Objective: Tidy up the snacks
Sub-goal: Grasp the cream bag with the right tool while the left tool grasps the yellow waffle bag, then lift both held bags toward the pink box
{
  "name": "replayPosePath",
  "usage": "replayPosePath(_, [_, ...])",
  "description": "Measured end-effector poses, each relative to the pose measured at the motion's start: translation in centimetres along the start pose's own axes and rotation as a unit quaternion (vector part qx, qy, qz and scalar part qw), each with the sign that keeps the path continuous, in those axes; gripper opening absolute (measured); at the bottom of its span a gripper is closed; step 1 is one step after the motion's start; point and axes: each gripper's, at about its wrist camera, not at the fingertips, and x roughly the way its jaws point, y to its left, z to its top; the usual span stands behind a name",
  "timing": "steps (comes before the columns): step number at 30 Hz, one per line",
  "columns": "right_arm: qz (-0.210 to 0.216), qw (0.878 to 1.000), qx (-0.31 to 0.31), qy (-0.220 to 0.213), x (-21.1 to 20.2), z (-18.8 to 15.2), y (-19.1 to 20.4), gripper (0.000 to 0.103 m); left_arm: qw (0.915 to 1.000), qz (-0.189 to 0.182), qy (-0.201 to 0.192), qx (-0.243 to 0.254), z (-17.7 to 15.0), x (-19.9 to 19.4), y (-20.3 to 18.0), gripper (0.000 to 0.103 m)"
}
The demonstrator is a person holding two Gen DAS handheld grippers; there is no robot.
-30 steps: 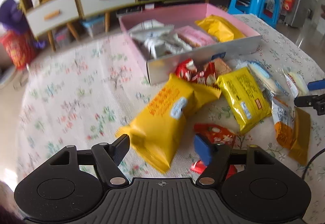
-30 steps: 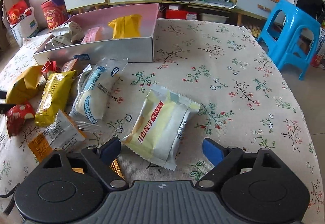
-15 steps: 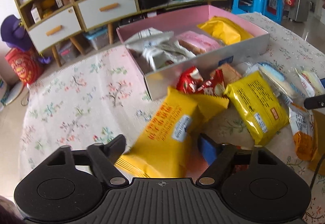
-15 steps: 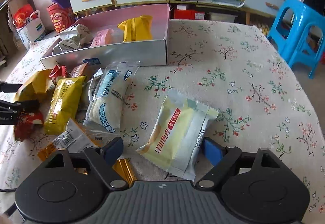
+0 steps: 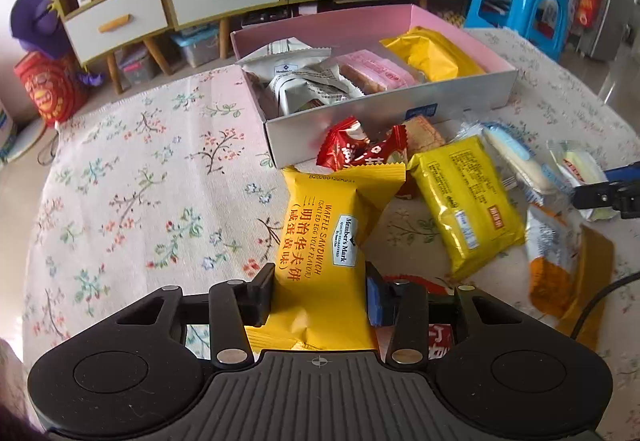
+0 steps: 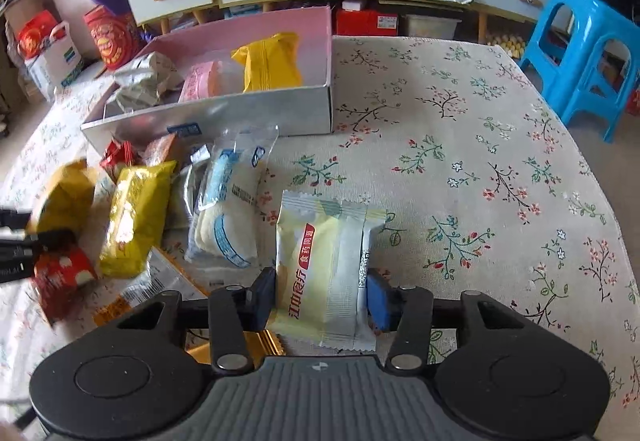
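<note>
left gripper (image 5: 318, 295) – now clamps waffle pack (image 5: 328, 241) | right gripper (image 6: 320, 297) – now clamps pale pack (image 6: 326, 265)

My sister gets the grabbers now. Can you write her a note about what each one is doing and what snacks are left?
Left gripper: shut on the orange waffle sandwich pack.
Right gripper: shut on the pale yellow pack.
Box: already holds grey, pink and orange packs.
Left to do: put both held packs in the box, then the loose ones in front of it: red packs, yellow pack, white-blue pack and others.
</note>
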Motion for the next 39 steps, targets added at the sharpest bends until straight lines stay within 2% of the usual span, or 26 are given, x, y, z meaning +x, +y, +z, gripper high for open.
replayPosePath(8, [0.017,1.0,0.023,0.002,-0.8,0.8,0.0,0.038,0.9996,-0.01,0.0,-0.026,-0.9,-1.5,-0.1,0.039])
replayPosePath(16, [0.067,0.994,0.087,0.002,-2.5,2.1,-0.8,0.038,0.9985,-0.029,-0.013,-0.044,-1.2,-4.1,-0.4,0.038])
replayPosePath(23, [0.121,0.983,0.14,0.002,-4.0,3.2,-0.9,0.038,0.9957,-0.045,-0.032,-0.074,-0.6,-5.6,0.2,0.038])
replayPosePath(29, [0.161,0.972,0.171,-0.009,-5.0,4.6,-0.2,0.038,0.9894,-0.056,-0.043,-0.127,0.7,-6.1,1.9,0.038])
replayPosePath(36, [0.204,0.958,0.196,-0.043,-5.7,7.2,0.3,0.038,0.9897,-0.048,-0.055,-0.123,3.1,-6.2,1.6,0.038])
replayPosePath(39, [0.221,0.951,0.213,-0.038,-4.6,8.3,-0.1,0.038,0.9908,-0.044,-0.049,-0.118,4.2,-5.4,1.3,0.038])
